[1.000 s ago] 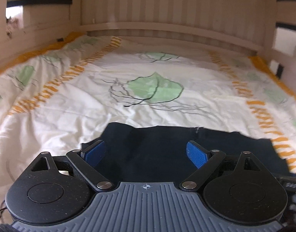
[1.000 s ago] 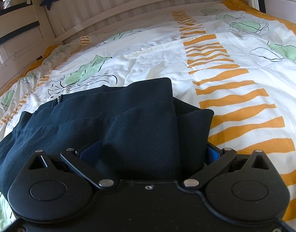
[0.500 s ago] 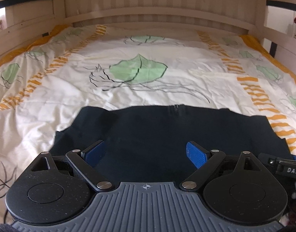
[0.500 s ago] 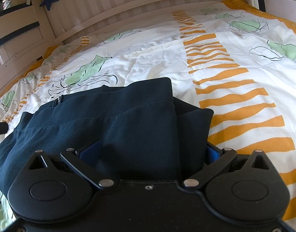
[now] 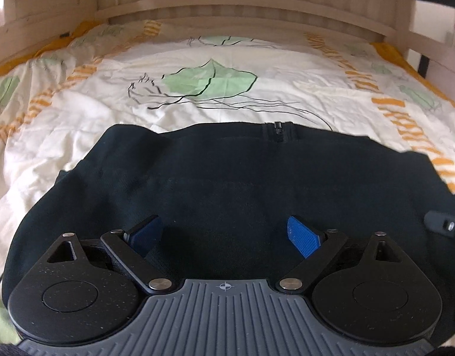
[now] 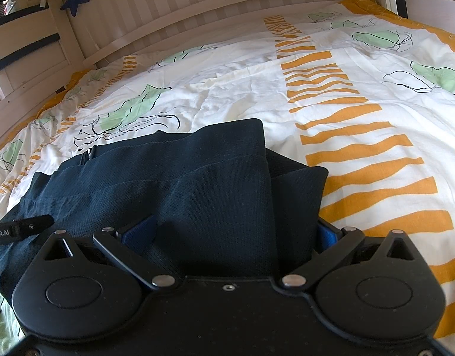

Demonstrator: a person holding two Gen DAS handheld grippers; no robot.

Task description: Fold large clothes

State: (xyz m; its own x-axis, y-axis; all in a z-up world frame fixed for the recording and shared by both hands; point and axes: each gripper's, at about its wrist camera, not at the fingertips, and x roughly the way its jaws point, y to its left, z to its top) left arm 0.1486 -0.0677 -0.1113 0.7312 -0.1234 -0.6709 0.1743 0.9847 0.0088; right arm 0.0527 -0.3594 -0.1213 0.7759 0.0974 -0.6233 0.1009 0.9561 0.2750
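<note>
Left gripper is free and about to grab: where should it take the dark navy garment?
Likely the near left edge of the dark navy garment, coming down from the near side with the open left gripper; the cloth lies flat there, and the right gripper straddles the folded end.

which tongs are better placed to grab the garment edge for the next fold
Right, probably. The right tongs already straddle the garment's folded end, cloth between the pads. The left tongs hover open over its flat middle, no edge between them.

White-slatted wooden bed (image 6: 197, 9), leaf-print white-and-orange duvet (image 5: 257, 101) spread over it; folded dark navy garment (image 6: 215, 184) lying on duvet.
</note>
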